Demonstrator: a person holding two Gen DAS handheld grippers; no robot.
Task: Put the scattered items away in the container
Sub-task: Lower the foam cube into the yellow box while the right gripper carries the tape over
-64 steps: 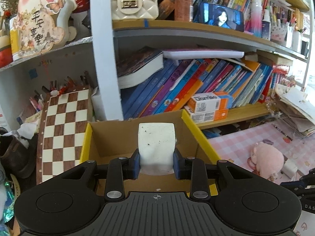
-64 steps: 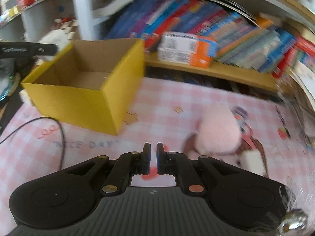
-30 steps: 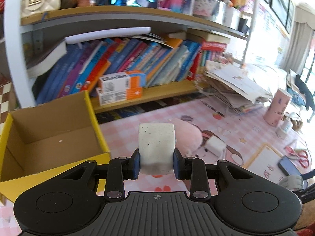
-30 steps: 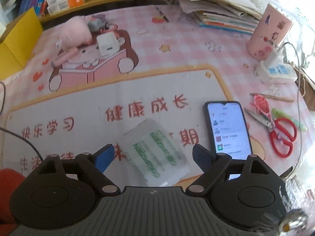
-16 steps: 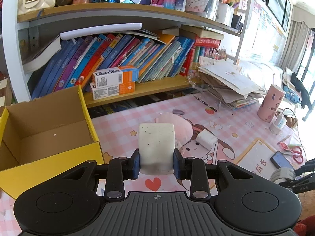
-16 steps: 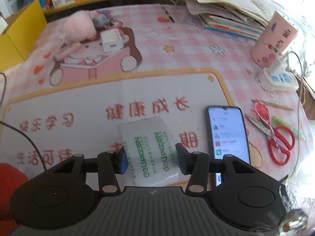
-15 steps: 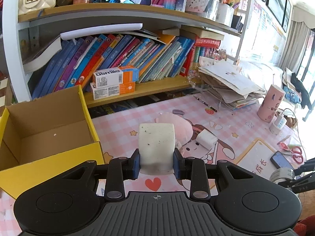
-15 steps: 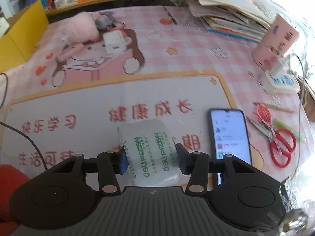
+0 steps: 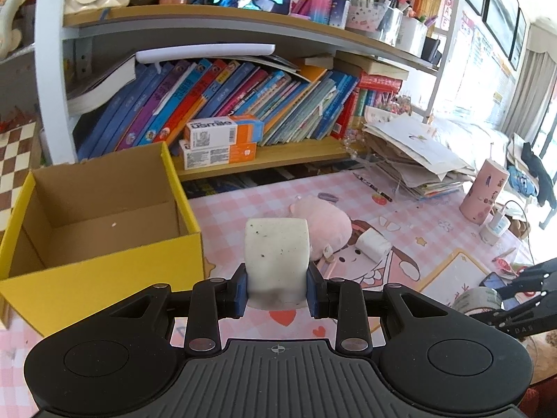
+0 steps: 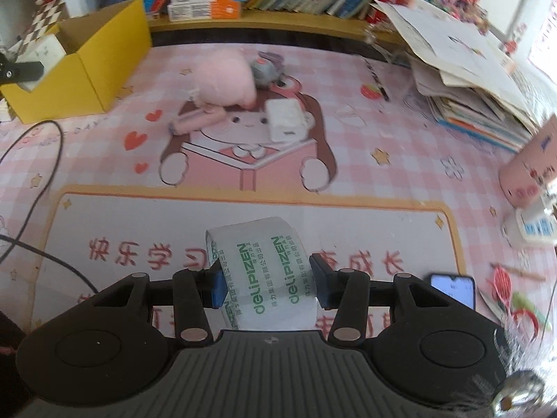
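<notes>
Left wrist view: my left gripper (image 9: 276,291) pinches a white block (image 9: 276,254) between its blue pads, held up over the pink mat just right of the yellow cardboard box (image 9: 104,278). The box stands open, and what I can see of its floor is bare brown card; the near corner is hidden behind its front wall. Beyond the block a pink plush toy (image 9: 322,221) and a small white packet (image 9: 374,245) lie on the mat (image 9: 417,216), and at the far right edge I catch my other gripper with a roll in it. In the right wrist view my right gripper (image 10: 266,287) is clamped on that roll of clear tape (image 10: 263,271) printed with green letters, lifted above the mat's white panel. As I judge it, the job is partway — two things are in my grip but neither is in the box, and the plush, the packet and a pink tube (image 10: 196,120) lie loose. Only the right wrist view shows that tube, hidden from the left by my block, plus the phone (image 10: 452,289) and red scissors (image 10: 501,278) — whether those count as clutter I cannot tell. Only the left wrist view looks down into the box.
</notes>
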